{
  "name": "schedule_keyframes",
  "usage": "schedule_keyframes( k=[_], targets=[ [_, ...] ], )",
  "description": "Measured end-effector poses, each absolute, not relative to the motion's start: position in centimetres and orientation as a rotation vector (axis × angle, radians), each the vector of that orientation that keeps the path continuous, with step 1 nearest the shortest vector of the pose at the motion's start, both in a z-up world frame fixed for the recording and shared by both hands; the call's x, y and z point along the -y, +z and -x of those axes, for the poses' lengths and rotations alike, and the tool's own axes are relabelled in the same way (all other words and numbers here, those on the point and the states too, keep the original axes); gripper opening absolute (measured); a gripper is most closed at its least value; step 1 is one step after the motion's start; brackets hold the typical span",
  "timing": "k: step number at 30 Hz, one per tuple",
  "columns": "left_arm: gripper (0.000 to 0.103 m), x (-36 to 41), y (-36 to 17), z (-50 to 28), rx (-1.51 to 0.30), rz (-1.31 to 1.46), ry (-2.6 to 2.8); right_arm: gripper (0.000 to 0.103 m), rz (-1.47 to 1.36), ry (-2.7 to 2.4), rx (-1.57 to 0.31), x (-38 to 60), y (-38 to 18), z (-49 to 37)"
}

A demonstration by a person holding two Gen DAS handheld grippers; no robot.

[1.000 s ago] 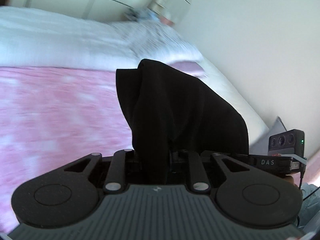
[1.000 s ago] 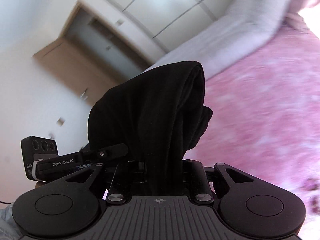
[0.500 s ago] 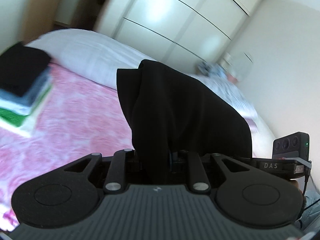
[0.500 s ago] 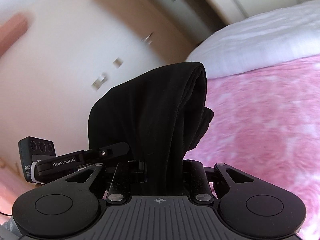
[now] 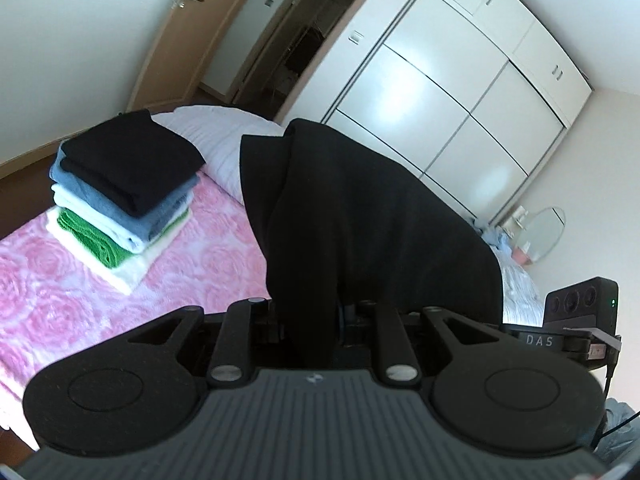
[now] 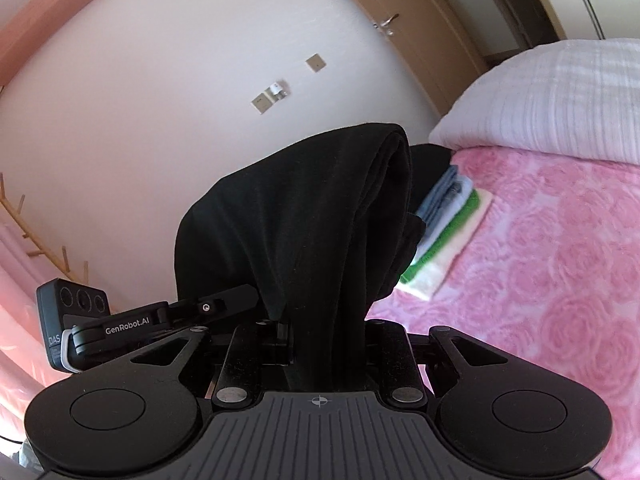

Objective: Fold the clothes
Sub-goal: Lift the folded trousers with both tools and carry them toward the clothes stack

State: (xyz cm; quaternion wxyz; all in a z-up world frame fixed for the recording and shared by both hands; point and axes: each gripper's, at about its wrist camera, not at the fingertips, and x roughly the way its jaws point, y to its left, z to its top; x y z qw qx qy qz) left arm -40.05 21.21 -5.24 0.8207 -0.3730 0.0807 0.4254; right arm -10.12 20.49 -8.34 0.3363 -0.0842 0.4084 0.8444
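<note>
We saw the bed (image 5: 208, 264) under a pink rose-patterned blanket (image 6: 560, 280), with a white pillow (image 6: 552, 108) at its head, and behind it a white wardrobe (image 5: 460, 92) and a wooden door (image 5: 180, 36). On the blanket, near the pillow, sat a stack (image 5: 120, 196) of folded clothes: black on top, then blue, white, green and a cream piece at the bottom. We held a black garment (image 5: 360, 216) up in the air above the bed, stretched between the two grippers. The left gripper (image 5: 312, 320) had its fingers closed on one bunched edge of the garment, which rose as a dark fold in front of the lens and hid the fingertips. The right gripper (image 6: 324, 332) likewise had its fingers clamped on the garment (image 6: 304, 220), and the cloth hung over them and covered part of the stack (image 6: 448, 220) behind. Each wrist view showed the other gripper's small black camera block at its edge.
</note>
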Motion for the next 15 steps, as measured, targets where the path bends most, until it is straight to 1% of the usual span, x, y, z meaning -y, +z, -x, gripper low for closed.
schedule_keyframes(
  k=[9, 12, 15],
  targets=[
    [0.017, -27.9, -5.4, 44.0, -0.139, 0.793, 0.898, 0.021, 0.188, 2.166, -1.039, -26.0, -8.2, 15.5],
    [0.017, -32.7, -4.7, 46.6, -0.159, 0.771, 0.85, 0.021, 0.137, 2.118, -1.038, -29.2, -7.8, 18.1],
    [0.017, -38.2, -3.0, 49.4, -0.18, 0.722, 0.802, 0.021, 0.066, 2.063, -1.045, -33.7, -7.5, 21.0]
  ],
)
